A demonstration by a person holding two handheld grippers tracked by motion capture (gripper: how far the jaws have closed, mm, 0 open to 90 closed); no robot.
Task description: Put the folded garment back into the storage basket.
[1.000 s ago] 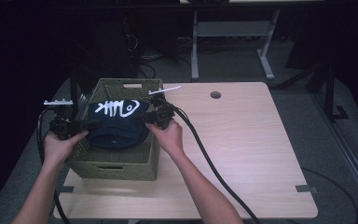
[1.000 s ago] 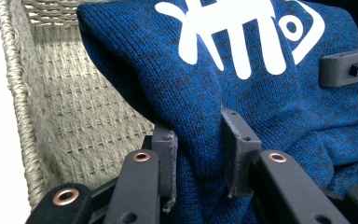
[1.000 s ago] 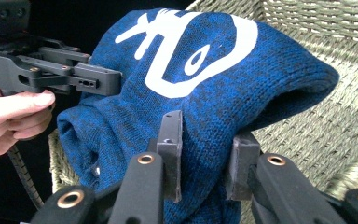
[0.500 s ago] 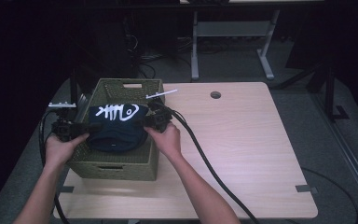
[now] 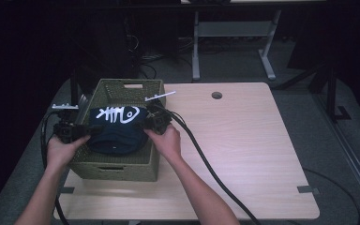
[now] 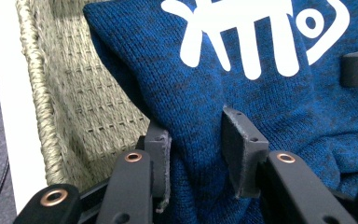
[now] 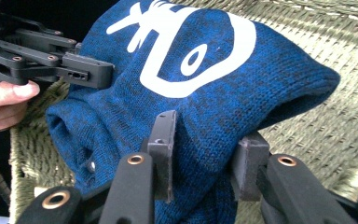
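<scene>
Risk: the sweater [image 5: 117, 133] is lying bunched and humped in the basket [image 5: 155, 154], a fold rising above the rim, so I judge it may be springing back up or slumping over the rim as the grips are letting go.
Cause: knit is catching on the pads [image 6: 242, 149]; a withdrawing hand may be dragging a fold out of the basket with it.
Second risk: the basket is sitting near the table [image 5: 243, 154] edge on the person's left, so a snagged pull may be shifting it that way.
Left gripper [image 6: 196, 154]: jaws have just been opening and are standing a little apart, a ridge of sweater lying between them, touching but no longer being squeezed; it is working at the basket's left side.
Right gripper [image 7: 209, 158]: jaws have just been opening too, a fold of sweater bulging loosely between them; it is working at the basket's right side.
Sweater: resting inside the basket, fish-bone print [image 5: 117, 114] facing up toward the basket's far end.
Hands: both are staying at the basket's rim.
</scene>
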